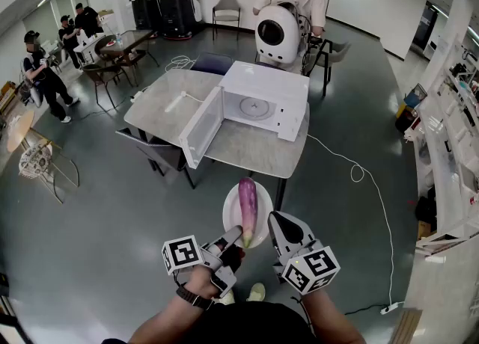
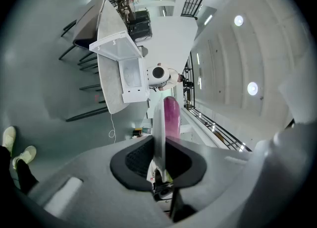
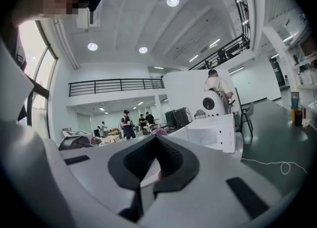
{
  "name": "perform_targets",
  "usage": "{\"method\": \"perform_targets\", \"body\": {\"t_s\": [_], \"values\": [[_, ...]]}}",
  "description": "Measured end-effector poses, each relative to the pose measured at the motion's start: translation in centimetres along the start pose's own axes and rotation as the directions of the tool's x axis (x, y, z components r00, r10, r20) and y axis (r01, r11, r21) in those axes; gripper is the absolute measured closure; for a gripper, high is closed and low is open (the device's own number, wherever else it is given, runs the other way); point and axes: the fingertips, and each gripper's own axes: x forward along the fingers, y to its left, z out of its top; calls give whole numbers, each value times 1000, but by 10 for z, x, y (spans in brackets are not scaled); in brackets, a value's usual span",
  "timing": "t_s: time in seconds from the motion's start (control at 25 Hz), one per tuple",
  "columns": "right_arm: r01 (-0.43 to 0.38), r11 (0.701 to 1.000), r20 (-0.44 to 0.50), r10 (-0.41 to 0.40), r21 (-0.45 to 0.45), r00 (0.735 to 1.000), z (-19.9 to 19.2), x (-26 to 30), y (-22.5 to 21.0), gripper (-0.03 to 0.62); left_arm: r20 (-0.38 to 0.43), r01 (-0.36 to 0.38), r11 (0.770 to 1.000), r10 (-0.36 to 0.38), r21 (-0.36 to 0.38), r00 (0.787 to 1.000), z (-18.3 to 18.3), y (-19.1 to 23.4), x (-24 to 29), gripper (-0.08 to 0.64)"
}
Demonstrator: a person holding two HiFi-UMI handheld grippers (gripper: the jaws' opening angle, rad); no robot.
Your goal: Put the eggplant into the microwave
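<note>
Facing the eggplant (image 1: 248, 208) — open microwave (image 1: 262, 99) on table (image 1: 165, 107), chair (image 1: 153, 152) beside.

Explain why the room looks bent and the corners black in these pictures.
Left gripper view: wide-angle lens curves straight lines, blacks the corners; the purple eggplant is sharp. Right gripper view: same bending, round ceiling lamps glare. Head view: evenly lit, grey floor bulges.

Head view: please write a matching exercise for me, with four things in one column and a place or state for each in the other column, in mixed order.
Things:
1. eggplant
2. door
3. left gripper
4. microwave

Places or states:
A. stands on the table
B. lies on the plate
C. shut on the plate's rim
D. open

Pairs: 1-B, 2-D, 3-C, 4-A.
</note>
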Motion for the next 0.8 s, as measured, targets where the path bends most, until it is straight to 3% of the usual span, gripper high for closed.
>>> {"method": "perform_targets", "body": {"t_s": [0.44,0.8], "values": [[-31,999,-2,31,19,1000,-6,-5,4,592,3,3,1000,-3,-20,1000,-10,-2,1,518],[-22,997,27,20,70,999,-4,-13,-1,591,1,-8,1000,8,15,1000,-12,1,4,518]]}}
